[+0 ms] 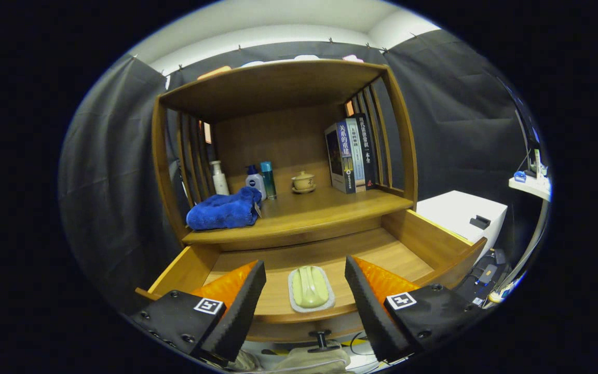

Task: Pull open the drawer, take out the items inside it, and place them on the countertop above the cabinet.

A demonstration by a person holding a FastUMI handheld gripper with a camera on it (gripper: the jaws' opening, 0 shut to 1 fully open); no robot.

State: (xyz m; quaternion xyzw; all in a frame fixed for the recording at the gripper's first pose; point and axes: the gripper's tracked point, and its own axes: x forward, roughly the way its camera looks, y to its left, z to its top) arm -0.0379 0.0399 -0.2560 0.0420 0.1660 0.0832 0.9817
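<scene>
- The soap dish [310, 289] with its pale green bar lies near the front of the open drawer [423, 240], between the tongs' [305, 296] spread fingers, untouched.
- Risk: the bar could slip off the dish when lifted.
- The drawer's front corners sit behind the fingers.
- The surface [320, 205] above the drawer already holds a blue towel [223, 210].
</scene>
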